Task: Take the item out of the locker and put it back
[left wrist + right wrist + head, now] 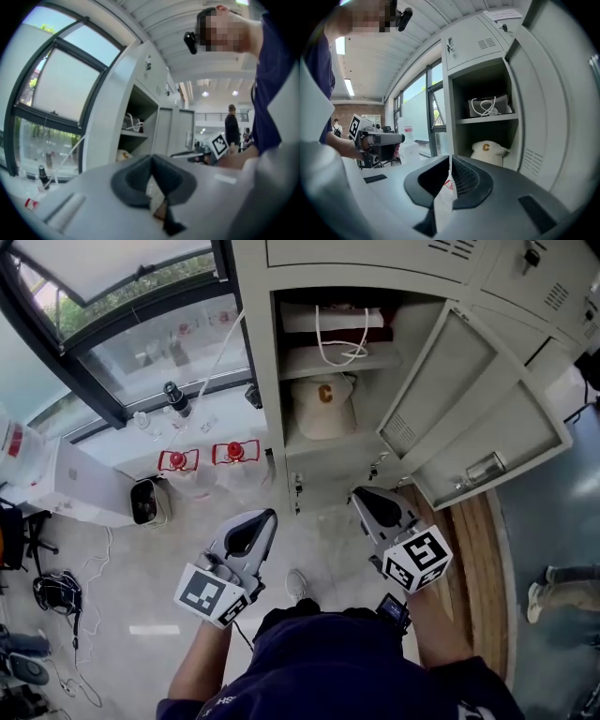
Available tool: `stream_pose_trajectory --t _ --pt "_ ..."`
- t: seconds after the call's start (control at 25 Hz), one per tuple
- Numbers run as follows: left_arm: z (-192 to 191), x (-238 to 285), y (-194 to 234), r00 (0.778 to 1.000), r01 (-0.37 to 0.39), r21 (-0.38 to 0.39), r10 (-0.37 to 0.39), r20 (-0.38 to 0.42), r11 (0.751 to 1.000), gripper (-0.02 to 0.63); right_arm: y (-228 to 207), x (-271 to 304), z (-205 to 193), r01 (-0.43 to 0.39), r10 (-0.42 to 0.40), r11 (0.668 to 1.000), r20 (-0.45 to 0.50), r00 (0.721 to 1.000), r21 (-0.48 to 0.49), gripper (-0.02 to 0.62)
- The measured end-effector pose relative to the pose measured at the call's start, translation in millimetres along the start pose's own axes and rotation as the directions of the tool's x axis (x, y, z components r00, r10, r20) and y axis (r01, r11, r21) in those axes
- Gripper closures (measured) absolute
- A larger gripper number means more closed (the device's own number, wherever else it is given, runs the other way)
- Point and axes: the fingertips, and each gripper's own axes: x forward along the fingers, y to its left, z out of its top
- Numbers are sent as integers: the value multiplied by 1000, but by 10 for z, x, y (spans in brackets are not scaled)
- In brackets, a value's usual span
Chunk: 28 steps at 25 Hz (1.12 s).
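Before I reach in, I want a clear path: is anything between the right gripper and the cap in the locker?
Nothing visible stands between the right gripper and the cap; the door stands open.

Locker (262,352): pale grey metal, door (469,399) swung wide open to the rt, vent slots on its inner face. Interior is split by one shelf (323,362) into upper and lower compts. Lower compt: cream cap (323,404) w/ orange-yellow "C" facing the opening, crown up, approx centred, well inside. Upper compt: light-coloured bag (328,320) on the shelf, white cord handles hanging loose over its front.
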Motion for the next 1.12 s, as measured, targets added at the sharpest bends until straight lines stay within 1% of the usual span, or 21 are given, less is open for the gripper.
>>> stream_pose_trajectory --t 0.24,0.48,0.68,0.88,0.92,1.0,1.12 --pt "-112 39 280 999 31 -20 -31 -29 999 602 -143 349 -95 32 -32 995 -3 999 95 584" --pt "-237 92 404 997 54 -43 -56 -58 998 601 -324 650 -182 57 -58 982 0 998 179 584" --pt "-335 156 472 995 58 -50 -62 -82 997 602 -450 866 -305 56 -58 971 2 998 232 584" --pt "-423 198 476 990 60 -56 -67 -120 997 601 -620 994 -468 51 -60 935 14 998 350 583" --pt "-433 212 469 990 60 -58 -67 -127 997 602 -658 1012 -502 50 -60 926 17 998 375 575" --pt "-446 241 461 989 59 -58 -66 -135 997 602 -730 1052 -561 44 -60 903 24 998 427 525" --pt "-465 282 445 987 55 -58 -63 -145 997 602 -814 1108 -621 31 -60 863 41 997 504 520"
